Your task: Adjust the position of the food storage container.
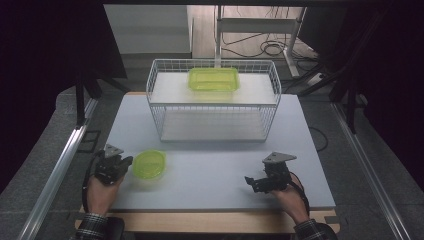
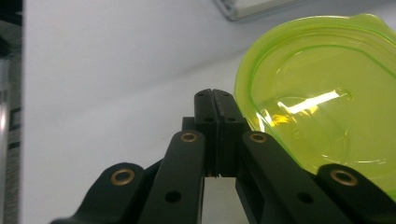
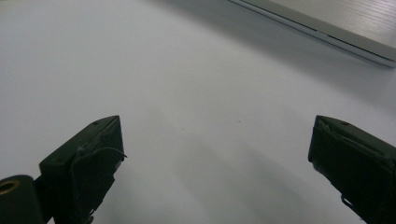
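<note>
1. Wire basket (image 1: 212, 100), upper centre: holds the green container (image 1: 213, 78) on its shelf (snag risk on entry).
2. Round green lid (image 1: 149, 164), lower left: may slide if nudged.
3. Left gripper (image 2: 215, 95): closed, empty, beside lid rim.
4. Right gripper (image 3: 215, 140): spread wide, empty.

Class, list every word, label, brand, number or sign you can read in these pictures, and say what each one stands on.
None: no readable text stands on anything here.
The round green container, the rectangular green container, the white wire basket, the grey table and both grippers, left and right, carry no print or label that can be made out.
</note>
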Demonstrator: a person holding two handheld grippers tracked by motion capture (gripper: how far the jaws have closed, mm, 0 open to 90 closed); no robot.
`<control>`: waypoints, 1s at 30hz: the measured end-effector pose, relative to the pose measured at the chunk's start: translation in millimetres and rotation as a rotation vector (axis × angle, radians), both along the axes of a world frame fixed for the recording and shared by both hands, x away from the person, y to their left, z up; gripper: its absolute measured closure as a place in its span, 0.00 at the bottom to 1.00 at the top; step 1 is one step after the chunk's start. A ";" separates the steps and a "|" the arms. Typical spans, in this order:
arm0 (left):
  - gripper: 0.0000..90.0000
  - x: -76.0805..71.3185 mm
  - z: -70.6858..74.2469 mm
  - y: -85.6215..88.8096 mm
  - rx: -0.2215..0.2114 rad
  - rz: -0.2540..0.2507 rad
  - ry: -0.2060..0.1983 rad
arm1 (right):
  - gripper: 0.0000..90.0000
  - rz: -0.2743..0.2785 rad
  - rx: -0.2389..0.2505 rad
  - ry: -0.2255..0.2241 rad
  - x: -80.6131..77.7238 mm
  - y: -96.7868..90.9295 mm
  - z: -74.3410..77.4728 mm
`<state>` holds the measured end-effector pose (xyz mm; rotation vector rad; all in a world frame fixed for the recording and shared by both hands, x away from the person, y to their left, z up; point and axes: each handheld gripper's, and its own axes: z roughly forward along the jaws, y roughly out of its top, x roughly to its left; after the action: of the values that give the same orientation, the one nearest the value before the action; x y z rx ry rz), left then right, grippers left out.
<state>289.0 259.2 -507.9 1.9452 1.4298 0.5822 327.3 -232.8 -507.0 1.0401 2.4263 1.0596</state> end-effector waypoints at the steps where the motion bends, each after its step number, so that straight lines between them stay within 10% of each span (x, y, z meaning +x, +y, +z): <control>1: 1.00 0.0 0.0 0.0 0.000 0.000 0.000 | 0.04 0.000 0.000 0.000 0.0 0.0 0.0; 11: 1.00 -1.1 3.5 -10.9 -0.047 -0.048 -0.015 | 0.04 -0.002 0.000 0.000 0.4 -1.4 0.0; 30: 1.00 -0.6 -19.0 -24.0 -0.069 -0.206 0.101 | 0.04 0.002 0.000 -0.004 -0.1 -1.2 0.1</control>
<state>288.4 235.2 -527.0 2.0598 1.2707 0.3398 327.3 -234.0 -506.9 1.0351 2.4247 1.0616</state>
